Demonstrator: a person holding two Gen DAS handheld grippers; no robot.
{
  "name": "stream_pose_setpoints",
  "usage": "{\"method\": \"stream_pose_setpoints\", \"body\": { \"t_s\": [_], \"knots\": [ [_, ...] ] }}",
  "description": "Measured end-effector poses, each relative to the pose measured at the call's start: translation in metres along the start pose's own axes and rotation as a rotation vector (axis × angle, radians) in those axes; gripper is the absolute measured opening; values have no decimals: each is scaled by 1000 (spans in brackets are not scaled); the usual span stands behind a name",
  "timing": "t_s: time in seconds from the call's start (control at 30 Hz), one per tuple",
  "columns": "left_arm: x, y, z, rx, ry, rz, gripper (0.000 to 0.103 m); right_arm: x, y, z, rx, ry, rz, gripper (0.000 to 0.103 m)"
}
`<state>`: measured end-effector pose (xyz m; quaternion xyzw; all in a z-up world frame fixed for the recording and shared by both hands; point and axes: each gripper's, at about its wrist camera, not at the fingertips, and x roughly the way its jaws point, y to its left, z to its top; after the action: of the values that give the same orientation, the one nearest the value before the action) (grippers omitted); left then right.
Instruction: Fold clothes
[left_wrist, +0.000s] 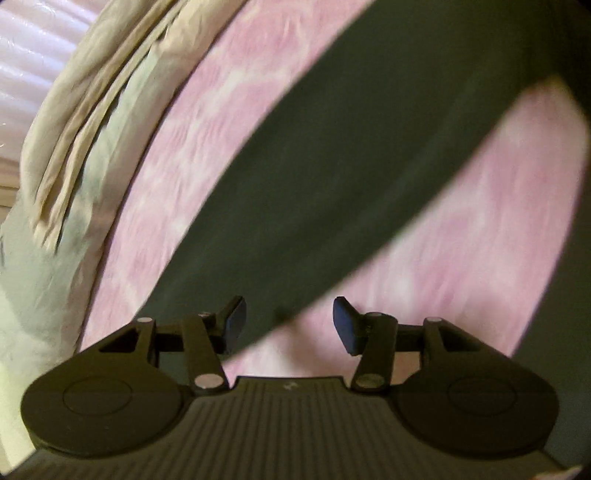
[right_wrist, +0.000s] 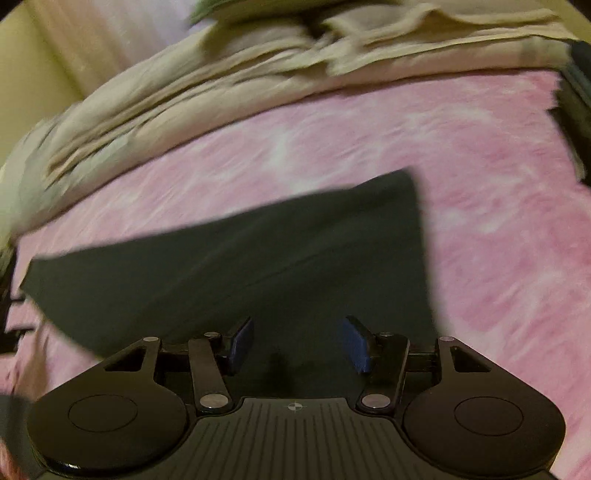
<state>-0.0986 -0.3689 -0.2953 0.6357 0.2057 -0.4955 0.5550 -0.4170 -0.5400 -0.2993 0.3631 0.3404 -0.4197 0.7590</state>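
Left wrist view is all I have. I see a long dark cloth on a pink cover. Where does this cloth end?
Observer: In the right wrist view the dark cloth ends in a square corner on the pink cover.
Operator: Is the right claw holding it?
Observer: No. The right claw is open, over the cloth's near part.
Operator: Anything behind?
Observer: Beige bedding lies crumpled along the far edge, with something green above it.

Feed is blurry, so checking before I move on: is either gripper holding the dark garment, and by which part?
Nothing is held. The left gripper and right gripper both stand open over the dark garment, with no cloth pinched between their fingers.
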Motion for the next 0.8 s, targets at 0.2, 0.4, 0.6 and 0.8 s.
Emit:
{"method": "stream_pose_setpoints", "body": {
  "t_s": [0.2, 0.4, 0.6, 0.8],
  "knots": [
    [43, 24, -80, 119, -4, 80, 48, 21, 98, -35, -73, 41, 8, 57],
    [71, 63, -123, 213, -108, 133, 46, 58, 188, -50, -178, 60, -10, 57],
    [82, 81, -142, 234, -115, 142, 29, 84, 246, -68, -218, 94, -51, 57],
    [85, 96, -164, 248, -125, 152, 5, 74, 256, -85, -197, 127, -106, 57]
  ]
}}
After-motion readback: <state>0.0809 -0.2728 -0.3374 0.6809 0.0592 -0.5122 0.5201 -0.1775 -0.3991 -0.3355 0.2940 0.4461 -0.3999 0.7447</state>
